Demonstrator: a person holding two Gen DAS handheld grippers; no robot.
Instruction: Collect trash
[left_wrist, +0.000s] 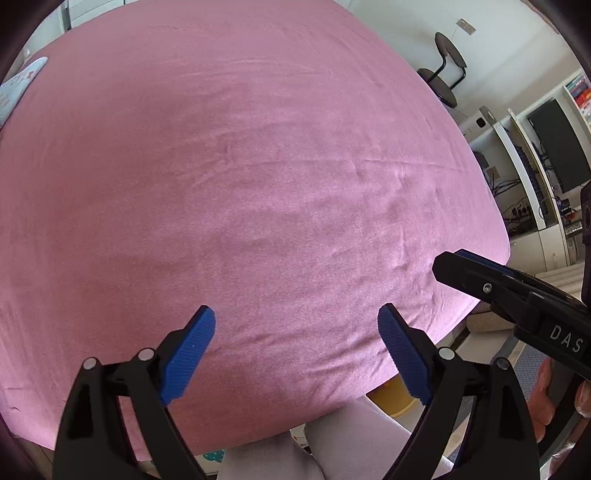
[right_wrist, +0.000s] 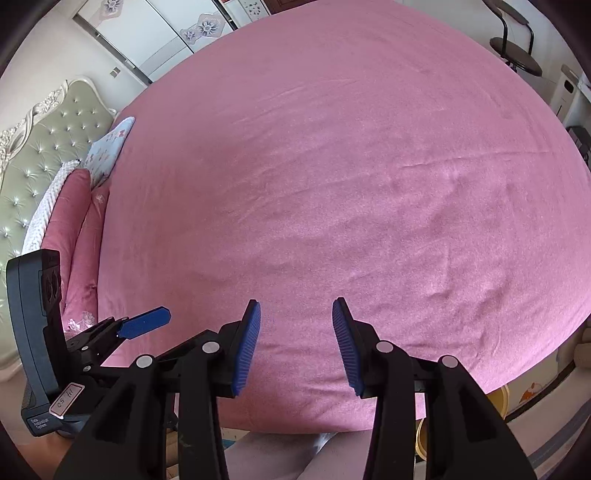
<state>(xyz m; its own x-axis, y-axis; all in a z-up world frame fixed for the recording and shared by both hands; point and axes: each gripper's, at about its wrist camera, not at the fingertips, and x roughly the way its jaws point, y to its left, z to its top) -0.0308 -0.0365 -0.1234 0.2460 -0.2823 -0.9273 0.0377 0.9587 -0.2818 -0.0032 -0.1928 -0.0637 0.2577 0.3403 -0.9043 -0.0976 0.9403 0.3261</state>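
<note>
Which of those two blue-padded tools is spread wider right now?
The left tool, the one held on the headboard side of the pink bed. Its pads stand far apart; the right tool has a clearly narrower gap. Both are empty.

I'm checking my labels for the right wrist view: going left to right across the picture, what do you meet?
Padded headboard → pillows → left tool → right tool over the pink bedsheet → black chair at the far right.
</note>
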